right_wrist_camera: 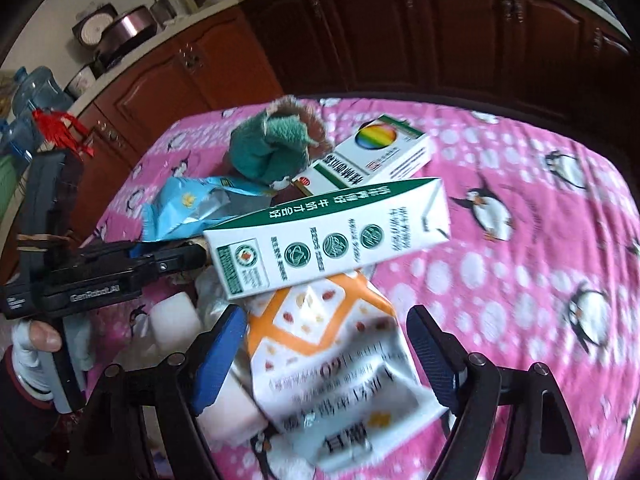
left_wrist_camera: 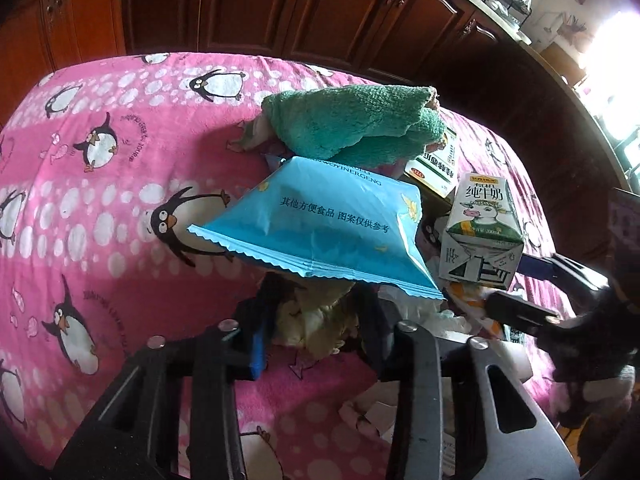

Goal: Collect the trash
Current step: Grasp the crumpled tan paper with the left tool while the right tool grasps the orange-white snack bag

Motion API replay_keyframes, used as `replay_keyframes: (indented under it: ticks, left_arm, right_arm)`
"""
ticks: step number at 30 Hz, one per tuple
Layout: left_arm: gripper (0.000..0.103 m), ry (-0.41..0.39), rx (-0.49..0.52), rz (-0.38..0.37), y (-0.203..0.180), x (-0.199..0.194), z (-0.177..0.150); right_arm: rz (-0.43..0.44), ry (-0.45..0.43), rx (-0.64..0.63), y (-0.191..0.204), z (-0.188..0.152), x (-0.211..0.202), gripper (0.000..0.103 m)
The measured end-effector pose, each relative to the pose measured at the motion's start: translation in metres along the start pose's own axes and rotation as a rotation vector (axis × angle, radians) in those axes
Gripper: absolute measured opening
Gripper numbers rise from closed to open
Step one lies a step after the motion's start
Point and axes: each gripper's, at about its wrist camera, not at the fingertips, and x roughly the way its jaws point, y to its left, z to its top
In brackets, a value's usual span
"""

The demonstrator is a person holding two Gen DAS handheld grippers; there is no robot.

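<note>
Above crumpled paper (left_wrist_camera: 320,316), blue wrapper (left_wrist_camera: 320,228) overhangs.

both grippers (right_wrist_camera: 326,344) are black frames with silver screws and blue finger pads (right_wrist_camera: 218,356). the left gripper (right_wrist_camera: 192,258) reads "genrobot.ai". its hand (right_wrist_camera: 34,350) wears a white glove.

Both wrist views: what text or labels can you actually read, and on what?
"其他方便食品 图案仅供参考": blue crinkle-edged snack bag.
"纯牛奶": white and green milk carton, front face.
"GenRobot.AI": black left gripper, on its body.
"OTC" in a red oval: white and green medicine box; its large characters are upside down and partly hidden, unreadable.
Orange and white snack packet: print blurred, unreadable.
</note>
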Motion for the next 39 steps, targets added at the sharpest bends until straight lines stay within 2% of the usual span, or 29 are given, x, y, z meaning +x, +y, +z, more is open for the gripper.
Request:
replay_keyframes:
  ticks: [3,4,8,11,22,29,39]
  left_arm:
    - [0.028,-0.004,0.003,-0.006,-0.001,0.000,0.001]
    - [0.027,-0.006,0.006,-0.008,-0.002,-0.002,-0.001]
    - [0.024,-0.017,0.012,-0.026,-0.001,-0.012,-0.006]
    - [0.023,-0.029,0.010,-0.041,-0.001,-0.023,-0.011]
    - [0.022,-0.070,0.017,-0.058,0.000,-0.069,-0.033]
    - [0.022,-0.114,0.086,-0.039,-0.021,-0.098,-0.037]
    - [0.022,-0.162,0.160,-0.043,-0.058,-0.119,-0.035]
  right_arm:
    - [0.018,0.027,0.037,-0.002,0.000,0.011,0.078]
    - [0.013,0.024,0.052,-0.004,-0.001,0.011,0.074]
    - [0.030,0.001,0.106,-0.012,-0.011,-0.004,0.063]
    - [0.014,-0.028,0.110,-0.017,-0.023,-0.023,0.061]
    - [-0.019,-0.133,0.155,-0.026,-0.054,-0.098,0.060]
    - [-0.016,-0.177,0.173,-0.023,-0.064,-0.114,0.060]
    - [-0.017,-0.227,0.170,-0.015,-0.068,-0.136,0.060]
